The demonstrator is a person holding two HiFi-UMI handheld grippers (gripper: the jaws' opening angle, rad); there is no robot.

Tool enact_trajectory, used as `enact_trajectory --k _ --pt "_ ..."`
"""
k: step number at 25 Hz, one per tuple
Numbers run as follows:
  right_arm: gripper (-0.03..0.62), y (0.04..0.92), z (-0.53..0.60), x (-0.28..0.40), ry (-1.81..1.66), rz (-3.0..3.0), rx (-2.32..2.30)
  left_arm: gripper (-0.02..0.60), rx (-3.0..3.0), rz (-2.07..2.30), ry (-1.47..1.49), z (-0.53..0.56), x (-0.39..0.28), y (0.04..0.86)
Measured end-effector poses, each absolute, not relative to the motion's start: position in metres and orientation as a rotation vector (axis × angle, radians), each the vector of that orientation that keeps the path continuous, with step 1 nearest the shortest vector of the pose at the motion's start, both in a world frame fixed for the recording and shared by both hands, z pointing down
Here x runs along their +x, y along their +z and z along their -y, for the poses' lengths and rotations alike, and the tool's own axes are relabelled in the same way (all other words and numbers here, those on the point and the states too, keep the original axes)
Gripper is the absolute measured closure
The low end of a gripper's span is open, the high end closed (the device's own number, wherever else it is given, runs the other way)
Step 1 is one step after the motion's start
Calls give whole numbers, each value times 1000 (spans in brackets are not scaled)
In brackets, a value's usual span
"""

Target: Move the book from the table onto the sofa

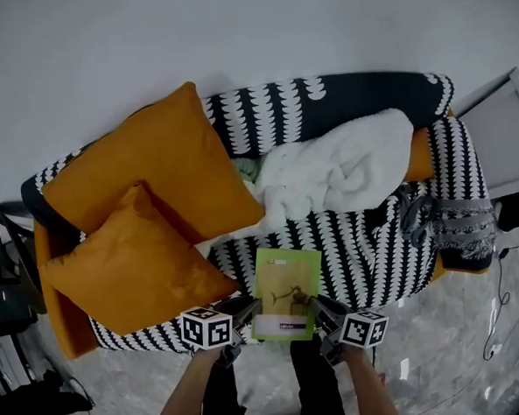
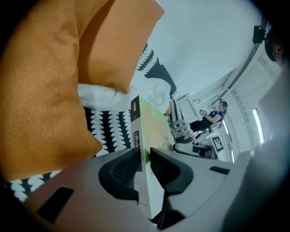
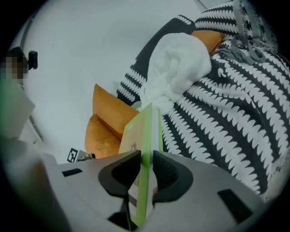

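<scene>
green book held flat between both grippers, cover up, over front edge of seat of black-and-white patterned sofa; cannot tell whether it touches seat. left gripper pinching book's left edge at spine, pads pressed on both faces. right gripper pinching right edge same way. two orange cushions at sofa's left. white blanket bundled at back, beyond book.
</scene>
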State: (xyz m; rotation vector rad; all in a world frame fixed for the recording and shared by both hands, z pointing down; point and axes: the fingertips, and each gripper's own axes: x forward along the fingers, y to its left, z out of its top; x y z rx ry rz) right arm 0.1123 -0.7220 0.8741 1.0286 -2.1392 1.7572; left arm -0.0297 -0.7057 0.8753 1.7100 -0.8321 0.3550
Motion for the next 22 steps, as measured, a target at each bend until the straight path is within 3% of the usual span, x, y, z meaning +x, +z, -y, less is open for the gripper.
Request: enact_trajectory --k 2,5,14,17,20,22 --pt "499 879 721 113 1701 2115 1048 499 1730 872 423 707 -34 879" --pt "439 885 719 118 1701 2075 1083 433 1721 889 452 707 -40 882" --pt "439 864 722 114 1721 2089 1063 431 1730 888 434 708 -38 861" --pt "442 837 719 108 1721 2128 1039 478 1769 884 435 705 -32 834" --pt "529 809 715 103 1702 2171 1051 542 1804 899 421 701 -25 807" --pt "554 795 711 102 1693 2190 1057 555 1811 905 417 697 -21 796"
